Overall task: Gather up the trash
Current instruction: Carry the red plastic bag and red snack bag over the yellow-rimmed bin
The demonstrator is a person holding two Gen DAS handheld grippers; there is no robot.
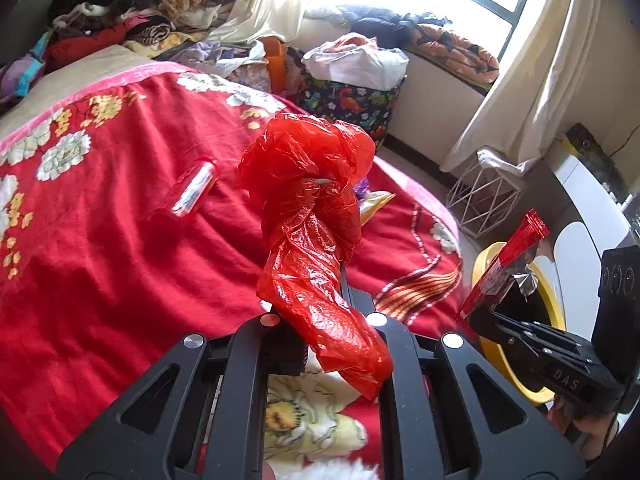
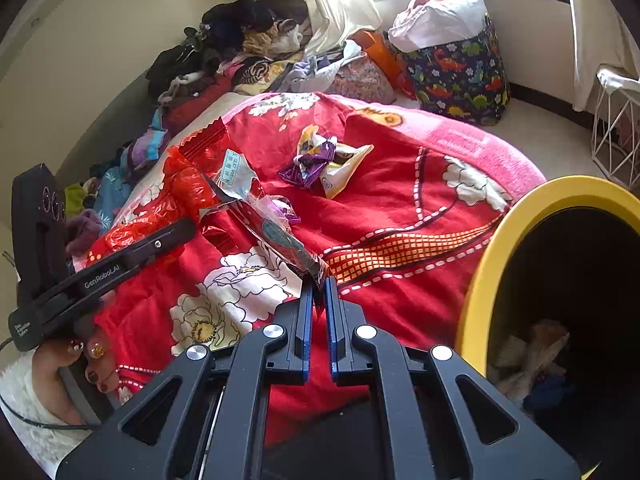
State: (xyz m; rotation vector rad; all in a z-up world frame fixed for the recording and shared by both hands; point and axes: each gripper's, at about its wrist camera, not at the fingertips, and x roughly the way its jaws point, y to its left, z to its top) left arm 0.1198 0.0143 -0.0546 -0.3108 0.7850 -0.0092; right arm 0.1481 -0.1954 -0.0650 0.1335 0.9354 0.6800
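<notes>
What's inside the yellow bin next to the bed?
In the right wrist view, the yellow bin holds some crumpled pale trash near the bottom, with something bluish beside it. The rest of the inside is too dark to make out, and the picture's edge cuts off part of it.

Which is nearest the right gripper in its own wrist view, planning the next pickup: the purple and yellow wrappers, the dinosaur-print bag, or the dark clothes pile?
From the right gripper:
1. Purple and yellow wrappers, on the blanket just ahead.
2. Dinosaur-print bag, on the floor beyond, right.
3. Dark clothes pile, against the far wall, left.
</notes>
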